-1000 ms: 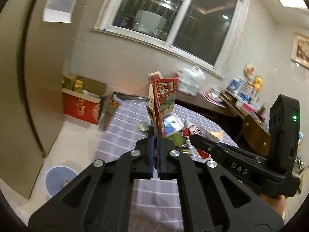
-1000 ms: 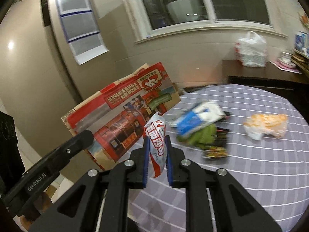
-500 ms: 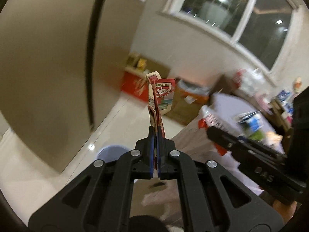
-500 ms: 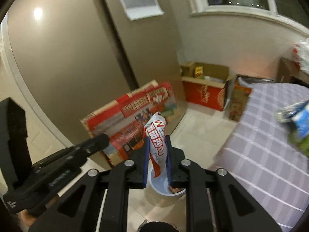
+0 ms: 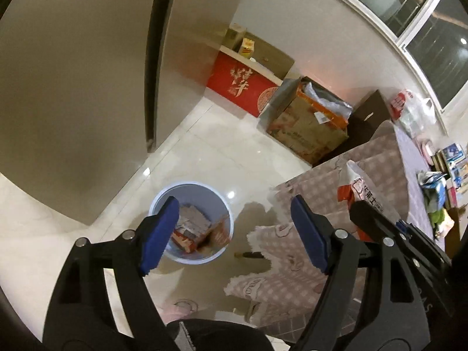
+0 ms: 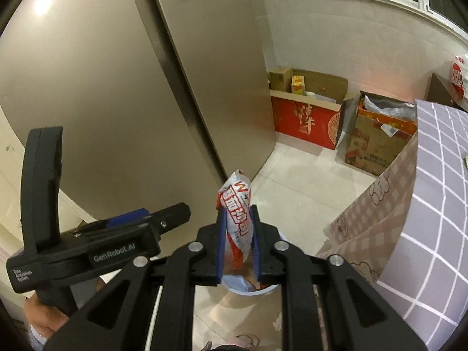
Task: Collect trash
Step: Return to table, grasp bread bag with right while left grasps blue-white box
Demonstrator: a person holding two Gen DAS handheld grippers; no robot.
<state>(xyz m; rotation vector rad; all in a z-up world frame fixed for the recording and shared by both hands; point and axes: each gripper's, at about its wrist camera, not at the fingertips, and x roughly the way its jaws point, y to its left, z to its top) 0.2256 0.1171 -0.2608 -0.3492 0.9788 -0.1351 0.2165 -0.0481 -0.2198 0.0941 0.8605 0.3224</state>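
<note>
Released since the earlier frame, the carton (image 5: 191, 229) lies in the blue bin (image 5: 163, 201) under the wide-spread, empty left tongs (image 5: 234, 234); right tongs (image 6: 237, 228) clamp a snack wrapper (image 6: 237, 201) (above the bin).

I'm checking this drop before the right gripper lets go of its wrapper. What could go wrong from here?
1. The right gripper holds the red-and-white snack wrapper over the blue bin's near rim, not its middle; light plastic could drift onto the tile floor.
2. The flattened cartons stand tall inside, so the wrapper may perch and slide out.
3. The open left gripper hangs over the bin and could deflect it.
</note>
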